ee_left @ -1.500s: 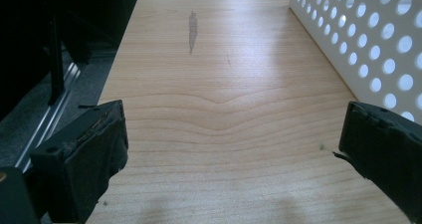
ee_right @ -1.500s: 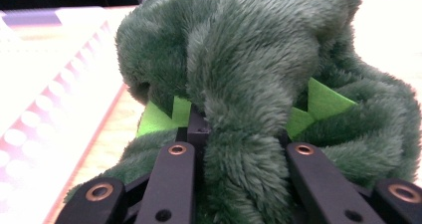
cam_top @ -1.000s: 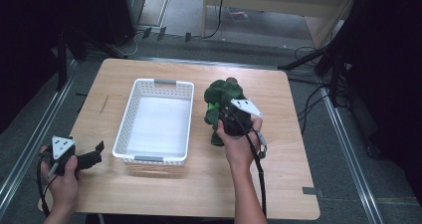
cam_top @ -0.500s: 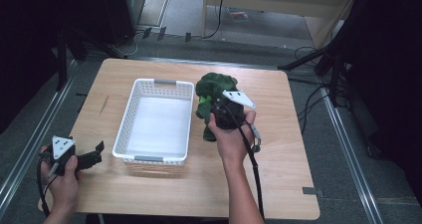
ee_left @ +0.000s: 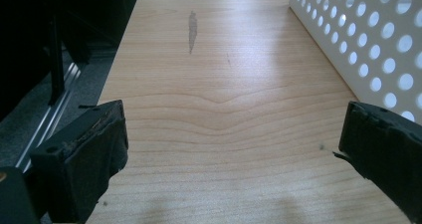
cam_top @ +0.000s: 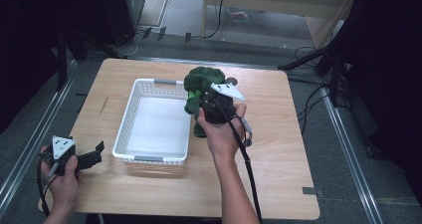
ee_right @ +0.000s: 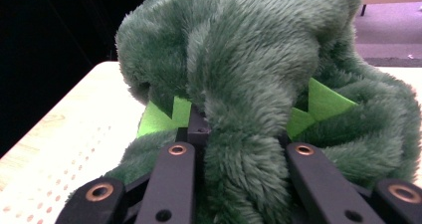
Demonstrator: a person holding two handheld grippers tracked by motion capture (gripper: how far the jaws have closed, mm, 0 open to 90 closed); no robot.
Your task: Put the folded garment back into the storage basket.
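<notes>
Since the earlier frames the right gripper (cam_top: 215, 106) has carried the green plush toy (cam_top: 200, 87) up off the table and leftward, so that the toy now hangs at the right rim of the white basket (cam_top: 130, 115), partly over its far right corner; the left gripper (cam_top: 85, 160) has kept its place near the table's near left corner.

Going left to right: the left gripper's jaws stand wide apart with nothing between them, just bare wooden table (ee_left: 219, 104) and the basket's perforated wall (ee_left: 358, 40) off to one side. The basket sits in the middle of the table with nothing in it. The right gripper's jaws are closed on a fold of the toy's fur (ee_right: 249, 149), and the bulk of the toy bulges out above and around them.

What could go wrong, as I judge it: the grip is on a pinch of soft pile, not on the body, so the fur may slip out and the toy drop short, onto the rim or the table beside it. The dangling lower part could also catch the basket's edge on the way across and tip or push the light basket, since the left gripper does not steady it. A release too near the rim could leave the toy draped over the wall, half in and half out.

Counted: two grippers, one basket, one plush toy, one table.
</notes>
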